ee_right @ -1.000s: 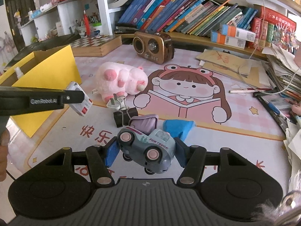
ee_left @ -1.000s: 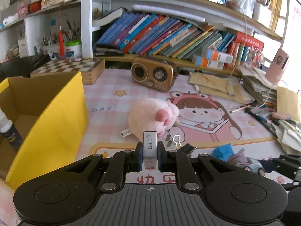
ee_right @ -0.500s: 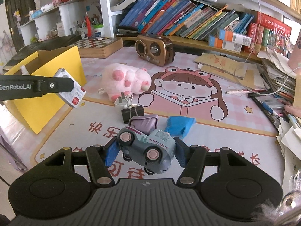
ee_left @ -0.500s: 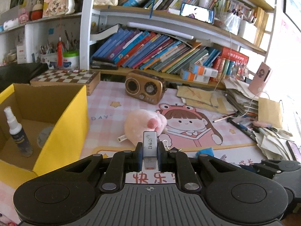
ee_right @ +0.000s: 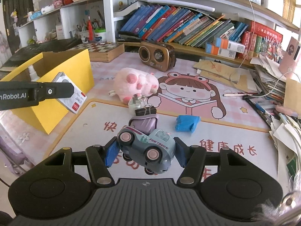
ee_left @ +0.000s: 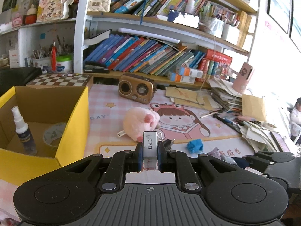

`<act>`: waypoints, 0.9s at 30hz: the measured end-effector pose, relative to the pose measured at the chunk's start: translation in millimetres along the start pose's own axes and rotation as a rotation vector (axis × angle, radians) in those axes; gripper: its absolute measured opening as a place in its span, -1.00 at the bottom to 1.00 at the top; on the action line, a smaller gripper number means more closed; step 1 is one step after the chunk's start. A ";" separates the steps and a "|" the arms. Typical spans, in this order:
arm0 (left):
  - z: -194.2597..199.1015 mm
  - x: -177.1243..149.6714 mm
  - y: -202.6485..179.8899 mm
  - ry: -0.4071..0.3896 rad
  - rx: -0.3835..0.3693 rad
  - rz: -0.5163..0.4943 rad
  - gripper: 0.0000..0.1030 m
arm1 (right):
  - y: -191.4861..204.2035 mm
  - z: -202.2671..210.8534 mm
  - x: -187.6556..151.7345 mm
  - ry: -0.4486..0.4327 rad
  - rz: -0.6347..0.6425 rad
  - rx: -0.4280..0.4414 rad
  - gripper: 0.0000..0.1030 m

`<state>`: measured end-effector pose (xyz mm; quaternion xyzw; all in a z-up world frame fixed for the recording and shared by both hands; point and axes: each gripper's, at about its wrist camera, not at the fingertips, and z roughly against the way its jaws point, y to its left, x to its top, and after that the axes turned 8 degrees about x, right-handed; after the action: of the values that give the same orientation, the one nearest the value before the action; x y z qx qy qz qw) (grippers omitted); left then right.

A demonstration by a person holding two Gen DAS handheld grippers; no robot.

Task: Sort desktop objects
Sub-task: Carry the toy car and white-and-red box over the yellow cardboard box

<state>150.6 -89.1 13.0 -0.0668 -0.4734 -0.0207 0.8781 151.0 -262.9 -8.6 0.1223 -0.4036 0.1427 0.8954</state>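
My left gripper [ee_left: 150, 157] is shut on a small white staple box [ee_left: 150, 146], held in the air right of the open yellow box [ee_left: 73, 124]. From the right wrist view the same staple box [ee_right: 72, 96] hangs in the left gripper beside the yellow box [ee_right: 56, 101]. My right gripper [ee_right: 145, 150] is shut on a grey-blue toy truck [ee_right: 148, 148], lifted above the mat. A spray bottle [ee_left: 23, 131] and a tape roll [ee_left: 53, 133] stand inside the yellow box.
On the mat lie a pink plush [ee_right: 135, 84], a white plug [ee_right: 134, 103], a binder clip [ee_right: 145, 111], a purple pouch [ee_right: 144, 122] and a blue lump [ee_right: 186, 122]. A brown radio [ee_right: 157, 55], a chessboard [ee_right: 97, 50] and paper stacks [ee_right: 272, 82] border it.
Both grippers have risen and pulled back from the mat with their objects. The left view now looks down into the yellow box from higher up.
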 end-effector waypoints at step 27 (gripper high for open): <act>85.7 -51.6 81.7 0.022 -0.018 0.031 -0.72 | 121.5 36.8 -37.3 0.005 0.016 -0.009 0.13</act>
<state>59.3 2.1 8.5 -0.0819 -0.4625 -0.0120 0.8827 59.0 -168.2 -0.5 0.1146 -0.4031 0.1482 0.8958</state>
